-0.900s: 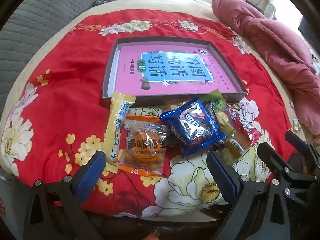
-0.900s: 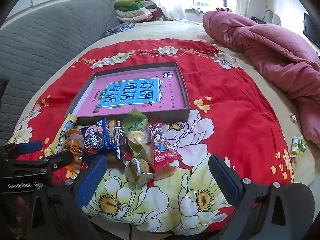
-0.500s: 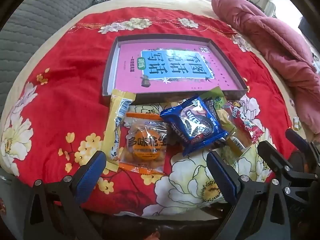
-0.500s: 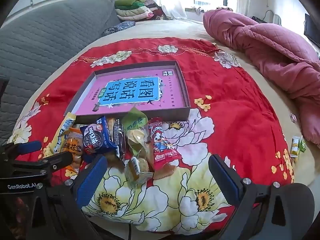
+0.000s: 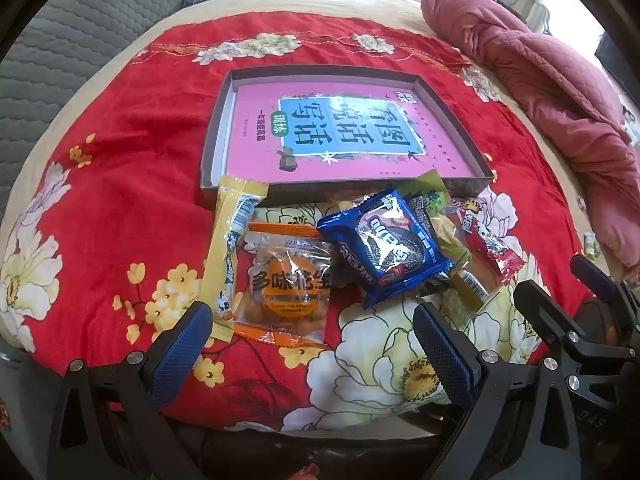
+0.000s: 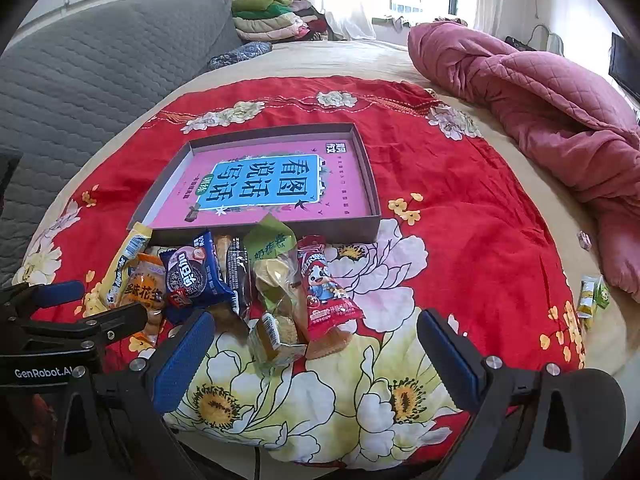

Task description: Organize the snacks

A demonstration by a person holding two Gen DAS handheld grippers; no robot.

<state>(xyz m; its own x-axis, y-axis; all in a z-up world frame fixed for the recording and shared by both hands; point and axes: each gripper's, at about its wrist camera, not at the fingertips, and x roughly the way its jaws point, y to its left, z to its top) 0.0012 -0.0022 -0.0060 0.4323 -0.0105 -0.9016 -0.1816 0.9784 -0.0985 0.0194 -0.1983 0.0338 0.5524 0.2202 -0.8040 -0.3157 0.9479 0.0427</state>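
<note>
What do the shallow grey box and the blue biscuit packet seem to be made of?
The shallow grey box looks like matte cardboard: thin, stiff, straight walls without shine. The blue biscuit packet seems to be glossy plastic film: it shows bright reflections, wrinkles and crimped sealed ends.

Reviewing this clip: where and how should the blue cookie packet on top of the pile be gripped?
Take the blue cookie packet across its two long sides, coming from above. It lies flat and tilted on top of the other snacks, with its near crimped end overhanging them, so the open left gripper, nearest it, could probably straddle it freely.
</note>
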